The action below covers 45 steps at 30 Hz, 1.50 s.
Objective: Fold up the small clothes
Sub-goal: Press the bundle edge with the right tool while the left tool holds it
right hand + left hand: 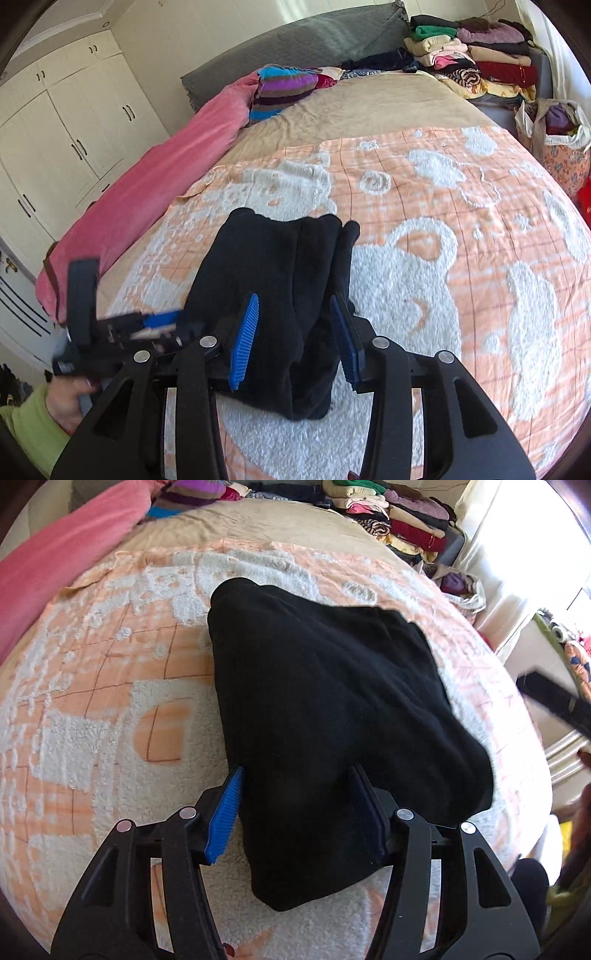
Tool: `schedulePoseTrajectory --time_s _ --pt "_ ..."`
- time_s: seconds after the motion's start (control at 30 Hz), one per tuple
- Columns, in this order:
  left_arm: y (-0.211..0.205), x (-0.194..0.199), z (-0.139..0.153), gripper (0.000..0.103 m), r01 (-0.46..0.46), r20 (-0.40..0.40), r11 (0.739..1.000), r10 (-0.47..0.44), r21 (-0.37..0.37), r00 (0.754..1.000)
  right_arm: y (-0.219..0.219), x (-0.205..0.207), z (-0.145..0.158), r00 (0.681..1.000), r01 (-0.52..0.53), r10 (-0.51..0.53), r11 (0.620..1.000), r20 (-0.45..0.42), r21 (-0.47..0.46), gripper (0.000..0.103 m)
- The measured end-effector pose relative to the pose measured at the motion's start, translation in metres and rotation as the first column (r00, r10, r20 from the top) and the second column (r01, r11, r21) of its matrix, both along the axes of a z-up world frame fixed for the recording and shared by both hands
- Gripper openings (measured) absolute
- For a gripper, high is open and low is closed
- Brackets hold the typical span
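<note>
the black garment (332, 709) lay on the bed's peach-and-white blanket (110, 686), already doubled over into a thick, narrow bundle, its near end between the fingers of both tools. the left hand-held gripper (299, 812) stood with its pads apart around that end; whether the far pad pressed the cloth was hard to tell, since black fabric hid it. the right hand-held gripper (295, 336) likewise straddled the bundle's near edge, pads apart with cloth bulging between them, not clearly pinched. judging by the layers, at least one fold was done; a last fold or a tidy, then moving it to a pile, seemed left. ahead of the grippers, beyond the blanket, folded clothes (476, 62) were stacked high. to the right, a floral bag (554, 140) held purple and other cloth.
</note>
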<state>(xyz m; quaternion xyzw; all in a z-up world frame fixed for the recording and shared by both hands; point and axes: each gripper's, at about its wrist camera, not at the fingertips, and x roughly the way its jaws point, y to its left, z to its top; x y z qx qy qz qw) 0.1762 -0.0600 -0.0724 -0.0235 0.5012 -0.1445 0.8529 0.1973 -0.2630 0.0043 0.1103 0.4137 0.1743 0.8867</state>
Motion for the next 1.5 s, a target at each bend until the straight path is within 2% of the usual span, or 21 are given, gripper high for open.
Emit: schedulePoseTrajectory --time_s 0.07,0.23,0.37,0.53,0.73,0.9,1.0,1.13,1.27,1.37,1.5 --pt "-0.001 -0.002 -0.001 0.049 0.006 0.012 1.000 -0.006 0.007 1.000 0.008 0.011 -0.001 1.000 0.012 -0.012 1.000 -0.004 -0.015 0.043" --pt "0.002 -0.003 -0.002 0.049 0.011 0.015 1.000 -0.011 -0.005 1.000 0.041 0.049 -0.009 0.998 -0.058 0.058 0.998 -0.028 -0.019 0.043" --pt "0.002 -0.005 -0.002 0.049 0.015 0.022 1.000 -0.015 -0.012 1.000 0.055 0.083 -0.038 0.986 -0.120 0.115 0.992 -0.122 -0.039 0.046" --pt "0.003 -0.006 -0.003 0.050 0.020 0.024 0.999 -0.019 -0.026 1.000 0.056 0.098 -0.077 0.976 -0.105 0.065 0.976 -0.206 -0.191 0.043" --pt "0.002 -0.005 -0.005 0.051 0.026 0.023 0.999 -0.025 -0.030 0.999 0.052 0.097 -0.087 0.981 -0.076 0.038 0.978 -0.192 -0.193 0.040" --pt "0.006 -0.005 -0.004 0.053 0.017 0.015 0.999 -0.016 -0.044 1.000 0.049 0.092 -0.076 0.983 -0.062 0.037 0.988 -0.180 -0.140 0.043" --pt "0.006 -0.006 -0.003 0.053 0.017 0.013 0.999 -0.016 -0.047 1.000 0.048 0.082 -0.061 0.990 -0.056 0.039 0.991 -0.134 -0.123 0.058" --pt "0.005 -0.007 -0.001 0.053 0.016 0.011 0.999 -0.015 -0.048 1.000 0.043 0.070 -0.043 0.995 -0.046 0.038 0.995 -0.089 -0.089 0.062" --pt "0.004 -0.009 -0.001 0.053 0.019 0.012 0.999 -0.019 -0.042 1.000 0.038 0.059 -0.024 0.998 -0.035 0.033 0.998 -0.050 -0.050 0.076" --pt "0.004 -0.009 0.000 0.053 0.020 0.013 0.999 -0.020 -0.039 1.000 0.034 0.054 -0.014 0.999 -0.034 0.033 0.999 -0.027 -0.029 0.078" --pt "0.003 -0.010 0.002 0.054 0.024 0.015 0.999 -0.023 -0.039 1.000 0.030 0.042 0.000 0.999 -0.035 0.035 0.999 0.011 -0.003 0.086"
